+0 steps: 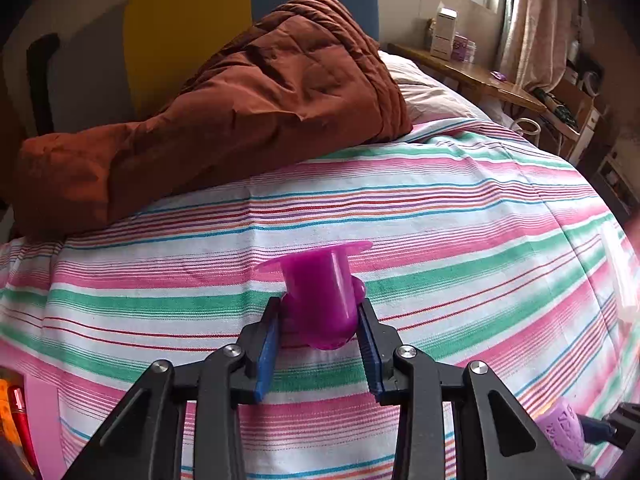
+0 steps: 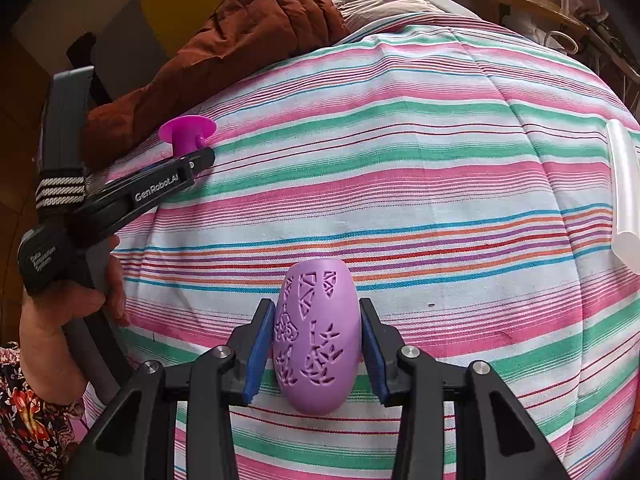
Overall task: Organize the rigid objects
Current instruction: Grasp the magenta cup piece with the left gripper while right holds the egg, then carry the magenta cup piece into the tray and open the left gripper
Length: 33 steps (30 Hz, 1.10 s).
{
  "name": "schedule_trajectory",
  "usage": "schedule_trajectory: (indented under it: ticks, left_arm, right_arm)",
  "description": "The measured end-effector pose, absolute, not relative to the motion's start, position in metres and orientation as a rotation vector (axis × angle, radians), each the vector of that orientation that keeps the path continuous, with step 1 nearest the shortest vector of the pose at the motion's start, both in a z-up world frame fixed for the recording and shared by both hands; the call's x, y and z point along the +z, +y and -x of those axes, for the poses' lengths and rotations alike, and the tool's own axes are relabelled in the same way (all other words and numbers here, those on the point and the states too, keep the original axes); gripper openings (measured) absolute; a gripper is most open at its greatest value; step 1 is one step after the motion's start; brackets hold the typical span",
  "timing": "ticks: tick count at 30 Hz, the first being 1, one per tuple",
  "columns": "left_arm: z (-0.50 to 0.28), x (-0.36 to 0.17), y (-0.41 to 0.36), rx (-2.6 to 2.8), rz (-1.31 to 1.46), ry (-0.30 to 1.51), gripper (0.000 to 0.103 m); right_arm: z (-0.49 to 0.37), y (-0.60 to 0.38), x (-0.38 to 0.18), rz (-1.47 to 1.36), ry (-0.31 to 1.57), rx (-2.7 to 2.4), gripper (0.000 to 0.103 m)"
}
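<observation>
Far left, at the bed's edge: a sliver of a pink container [image 1: 38, 412] with red and orange items inside, possibly the sorting spot, though too little shows to be sure.

Next, left claw [image 1: 318, 322] clamped on a magenta flanged cup [image 1: 320, 296], blue pads pressed to both sides of its barrel, flange pointing away, lifted clear of the striped bedsheet [image 1: 440, 208]. Seen from the right wrist as well: same cup [image 2: 186, 134] pinched at the claw tip, held out over the sheet near the brown quilt [image 2: 256, 20].

Centre right, right claw [image 2: 318, 344] clamped on a lilac carved egg-shaped piece [image 2: 316, 336], pads snug against its flanks, held above the sheet rather than resting on it.

Far right, a translucent white tube [image 2: 624, 188] lying loose on the bedsheet, untouched.

Judged progress: midway. Two pieces picked up and in transit, neither set down. At least the tube left to collect. Final resting place not clearly shown, so amount already sorted cannot be told.
</observation>
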State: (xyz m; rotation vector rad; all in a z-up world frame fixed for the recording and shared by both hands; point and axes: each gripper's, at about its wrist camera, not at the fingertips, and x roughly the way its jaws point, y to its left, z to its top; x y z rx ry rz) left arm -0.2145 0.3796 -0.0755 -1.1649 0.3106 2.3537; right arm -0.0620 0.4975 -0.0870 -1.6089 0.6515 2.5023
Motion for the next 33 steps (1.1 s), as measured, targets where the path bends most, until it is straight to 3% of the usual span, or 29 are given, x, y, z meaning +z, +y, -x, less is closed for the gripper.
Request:
schedule_trajectory:
  ticks: [9, 24, 33]
  left_arm:
    - [0.17, -0.055, 0.347, 2.237, 1.185, 0.358, 0.037]
    - [0.075, -0.044, 0.276, 2.161, 1.194, 0.163, 0.037]
    - [0.033, -0.037, 0.221, 2.202, 1.169, 0.105, 0.037]
  right_arm:
    - [0.059, 0.501, -0.088, 1.605, 0.657, 2.503, 0.042]
    - [0.058, 0.497, -0.085, 1.582, 0.581, 2.535, 0.041]
    - [0.056, 0.48, -0.083, 1.579, 0.443, 2.568, 0.041]
